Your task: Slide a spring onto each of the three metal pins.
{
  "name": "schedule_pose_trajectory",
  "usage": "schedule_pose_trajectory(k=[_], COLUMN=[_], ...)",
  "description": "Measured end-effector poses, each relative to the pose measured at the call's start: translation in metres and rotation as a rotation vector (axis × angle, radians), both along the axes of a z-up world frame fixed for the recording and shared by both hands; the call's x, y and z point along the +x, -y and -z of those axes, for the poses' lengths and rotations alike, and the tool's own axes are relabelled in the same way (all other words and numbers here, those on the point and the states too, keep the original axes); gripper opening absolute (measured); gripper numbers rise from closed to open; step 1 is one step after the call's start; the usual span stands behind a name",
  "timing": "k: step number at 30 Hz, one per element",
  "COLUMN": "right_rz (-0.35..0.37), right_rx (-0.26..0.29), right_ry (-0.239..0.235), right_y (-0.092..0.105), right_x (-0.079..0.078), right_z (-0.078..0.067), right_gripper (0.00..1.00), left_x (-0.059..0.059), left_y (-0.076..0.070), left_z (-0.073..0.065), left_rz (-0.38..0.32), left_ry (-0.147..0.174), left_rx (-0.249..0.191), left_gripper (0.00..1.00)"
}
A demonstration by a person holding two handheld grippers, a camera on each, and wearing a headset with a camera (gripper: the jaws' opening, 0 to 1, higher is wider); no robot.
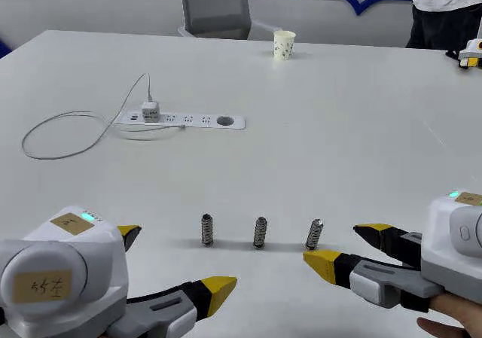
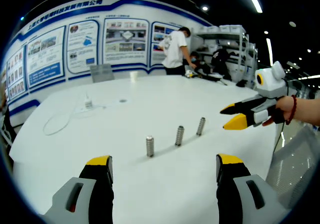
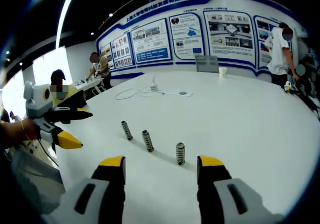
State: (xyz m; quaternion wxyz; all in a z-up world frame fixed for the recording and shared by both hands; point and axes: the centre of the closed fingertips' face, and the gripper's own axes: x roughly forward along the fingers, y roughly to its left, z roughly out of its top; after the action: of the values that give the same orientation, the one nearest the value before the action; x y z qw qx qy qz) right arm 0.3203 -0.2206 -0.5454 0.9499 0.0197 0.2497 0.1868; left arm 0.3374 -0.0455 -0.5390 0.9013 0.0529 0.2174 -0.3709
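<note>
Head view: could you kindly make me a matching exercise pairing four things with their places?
Things: 1 cup; 2 power strip; 3 pins; 4 chair.
Places: A in a row at the near side; B beyond the far edge of the table; C on the table, far side; D mid-table, left of centre.
Pairs: 1-C; 2-D; 3-A; 4-B.

3 pins [image 1: 206,217] [image 1: 260,219] [image 1: 318,222], 3 springs [image 1: 207,232] [image 1: 260,235] [image 1: 313,237], 2 grippers [image 1: 177,259] [image 1: 335,242], 1 pwr strip [image 1: 188,119], 1 paper cup [image 1: 284,44], 1 chair [image 1: 215,7]
</note>
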Motion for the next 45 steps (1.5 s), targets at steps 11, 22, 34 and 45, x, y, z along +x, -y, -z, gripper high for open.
schedule_pose_trajectory(k=[11,22,34,45], right_rz=[-0.008,0.009,-0.003,0.002], right_rx=[0.008,0.016,0.004,0.003], right_ry=[-0.008,-0.005,-0.017,-0.023], right_y=[-0.006,-0.006,-0.010,-0.011], right_x=[-0.020,-0.032,-0.041,-0.048], right_z=[-0.005,-0.010,-0.005,-0.002], right_gripper=[0.67,0.73,0.77,0.81], left_x=[-0.012,-0.022,-0.026,-0.030], left_y=[-0.011,-0.019,-0.023,-0.026], left_z=[-0.006,-0.002,0.002,0.003], left_rz=[-0.011,-0.029,-0.036,-0.045], left_ry=[-0.007,-0.026,-0.048,-0.040], left_rx=[-0.013,-0.001,0.006,0.014], left_gripper=[0.91,0.96,1.00,1.00])
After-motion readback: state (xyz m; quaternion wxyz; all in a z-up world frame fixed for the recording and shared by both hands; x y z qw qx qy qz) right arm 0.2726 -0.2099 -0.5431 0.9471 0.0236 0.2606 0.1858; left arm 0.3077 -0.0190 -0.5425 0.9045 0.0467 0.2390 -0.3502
